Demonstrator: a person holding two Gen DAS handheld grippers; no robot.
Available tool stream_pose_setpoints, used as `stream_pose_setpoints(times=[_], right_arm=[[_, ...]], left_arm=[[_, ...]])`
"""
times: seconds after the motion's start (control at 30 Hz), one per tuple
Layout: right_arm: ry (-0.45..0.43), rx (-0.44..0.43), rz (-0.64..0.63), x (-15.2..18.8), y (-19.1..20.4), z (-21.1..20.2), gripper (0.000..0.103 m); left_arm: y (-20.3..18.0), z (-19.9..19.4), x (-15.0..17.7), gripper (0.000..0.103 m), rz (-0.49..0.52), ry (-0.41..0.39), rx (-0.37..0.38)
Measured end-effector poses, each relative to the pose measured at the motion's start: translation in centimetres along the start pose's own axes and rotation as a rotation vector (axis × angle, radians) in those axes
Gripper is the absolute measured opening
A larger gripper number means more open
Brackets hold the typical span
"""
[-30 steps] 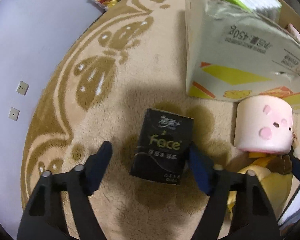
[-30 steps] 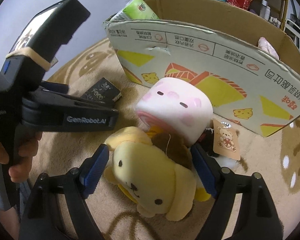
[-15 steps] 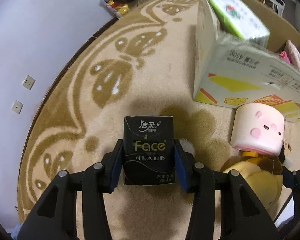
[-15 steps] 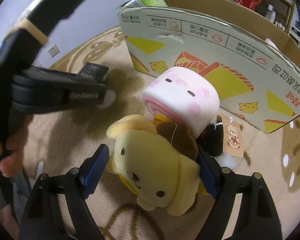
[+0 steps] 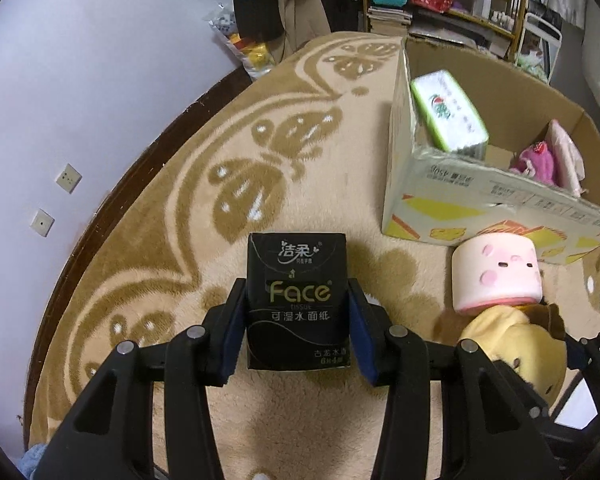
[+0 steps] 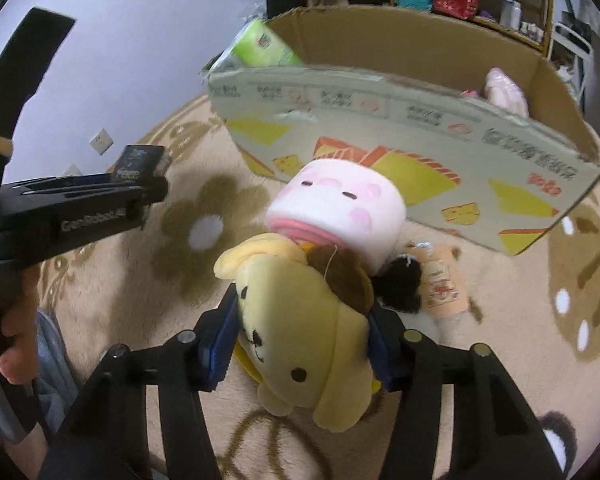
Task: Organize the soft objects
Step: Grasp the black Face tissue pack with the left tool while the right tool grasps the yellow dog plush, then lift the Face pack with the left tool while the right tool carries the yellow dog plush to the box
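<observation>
Two tools are at work over a beige, brown-patterned plush rug (image 5: 148,264). The left tool (image 5: 298,322) is clamped on a small black rectangular pack of "Face" tissues (image 5: 297,300), its blue pads pressing both long sides of the pack, which stands upright between them and clear of the rug. The right tool (image 6: 302,338) has just been closing its jaws, and its blue pads now press the sides of a yellow plush dog with a brown cap (image 6: 304,320), whose face is turned toward the camera. Just ahead of the right tool, touching the dog's head, lies a pink-and-white cylindrical plush with a small face (image 6: 340,212); a black fluffy bit (image 6: 398,286) with an orange paper tag (image 6: 440,284) lies just to the right of the dog. Beyond both tools stands an open cardboard box printed with yellow and orange shapes (image 6: 400,152); inside it, at the left end, a green-and-white tissue pack (image 5: 448,114) leans on the wall, and at the right end rest a magenta plush piece (image 5: 534,162) and a pale pink soft item (image 5: 566,152). Seen from the right wrist, a person's hand (image 6: 8,324) holds the left tool to the left, with the black pack at its tip.
</observation>
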State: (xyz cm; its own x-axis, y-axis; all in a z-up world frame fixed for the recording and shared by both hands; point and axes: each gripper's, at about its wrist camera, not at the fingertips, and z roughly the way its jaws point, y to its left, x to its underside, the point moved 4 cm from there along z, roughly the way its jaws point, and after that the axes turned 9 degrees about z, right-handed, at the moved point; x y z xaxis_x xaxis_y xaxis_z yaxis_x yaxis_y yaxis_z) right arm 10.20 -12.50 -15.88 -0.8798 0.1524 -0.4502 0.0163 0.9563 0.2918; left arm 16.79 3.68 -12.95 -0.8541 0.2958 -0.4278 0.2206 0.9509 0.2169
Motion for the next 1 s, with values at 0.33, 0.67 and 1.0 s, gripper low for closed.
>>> stream_pose_setpoints(times=[0.33, 0.67, 1.0], right_arm=[[-0.111, -0.040, 0.084, -1.8, -1.2, -3.9, 0.059], [-0.213, -0.066, 0.133, -3.2, -1.9, -6.6, 0.060], [-0.068, -0.032, 0.190, -2.4, -3.5, -3.0, 0.065]], left_arm=[[-0.7, -2.6, 0.4, 0.045, 0.034, -0.053, -0.018], [-1.5, -4.8, 0.5, 0.045, 0.088, -0.107, -0.049], [-1.9, -4.3, 0.4, 0.045, 0.101, -0.099, -0.042]])
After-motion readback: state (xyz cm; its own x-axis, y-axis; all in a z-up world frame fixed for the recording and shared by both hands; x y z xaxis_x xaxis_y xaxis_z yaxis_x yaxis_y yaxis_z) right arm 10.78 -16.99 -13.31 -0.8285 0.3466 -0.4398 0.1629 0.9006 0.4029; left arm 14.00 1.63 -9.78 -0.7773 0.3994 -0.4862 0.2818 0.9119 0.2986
